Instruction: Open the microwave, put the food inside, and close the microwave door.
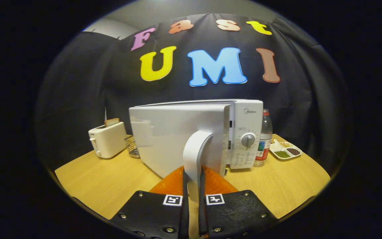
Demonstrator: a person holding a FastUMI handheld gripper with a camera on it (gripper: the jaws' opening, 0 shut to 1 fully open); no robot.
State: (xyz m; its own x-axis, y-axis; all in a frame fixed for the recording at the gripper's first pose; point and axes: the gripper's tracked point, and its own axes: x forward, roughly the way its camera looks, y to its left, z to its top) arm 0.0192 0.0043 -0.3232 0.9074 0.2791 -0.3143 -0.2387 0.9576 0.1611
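Pinched between the 2 orange fingers of the black gripper is the curved white handle of the microwave door, with 1 finger pressing on each side of it. Each black finger mount carries 1 small square black-and-white marker near the handle.

That handle belongs to the flat white door, which stands swung out toward the near side, its outer face turned to the camera and hiding the oven cavity. Behind it sits the boxy white microwave on the light wooden table; its control panel shows at the right of the door, with 1 round grey dial above rows of small print.

Just right of the microwave stands a clear plastic water bottle with a red cap, close to the panel. Farther right lies a white divided dish with 3 compartments holding green, dark and pale grains.

Left of the door sits a small white toaster with 1 slice of browned bread poking from its slot. Between the toaster and the door, a small metal wire basket is partly hidden by the door's left edge.
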